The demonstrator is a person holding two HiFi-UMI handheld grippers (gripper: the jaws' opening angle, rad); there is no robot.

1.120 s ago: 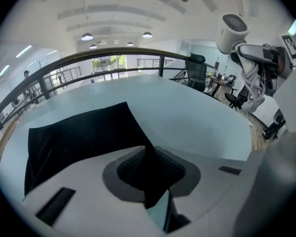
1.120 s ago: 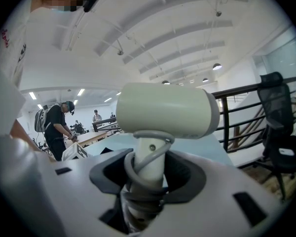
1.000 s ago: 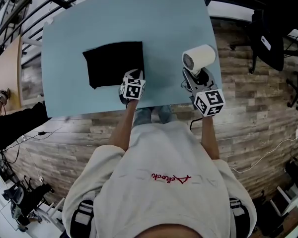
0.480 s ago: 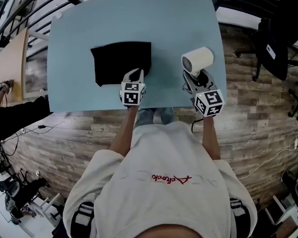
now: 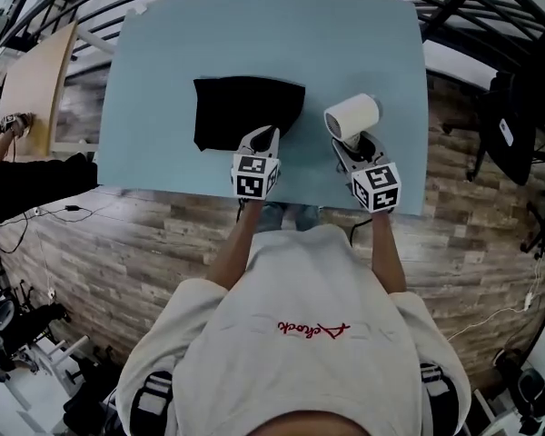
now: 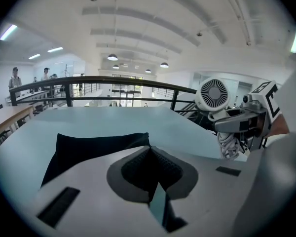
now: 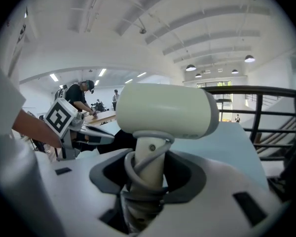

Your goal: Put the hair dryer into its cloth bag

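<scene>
My left gripper [image 6: 151, 152] is pinched shut on the near edge of the cloth bag [image 5: 241, 107], a limp, flat black rectangle lying just ahead on the smooth pale-blue table [image 5: 163, 62]. My right gripper [image 7: 148, 169], jaws part open, clasps the hair dryer [image 7: 163, 110] by its cord-wrapped handle, its glossy cream barrel above the jaws. I judge the next move is to open the bag's mouth, then bring the dryer across.

Matt cloth bag [image 5: 245, 107], smooth plastic hair dryer [image 5: 352, 116].

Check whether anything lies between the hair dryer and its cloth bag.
Nothing visible: only bare table separates the hair dryer, in the right gripper, from the cloth bag pinched by the left gripper.
</scene>
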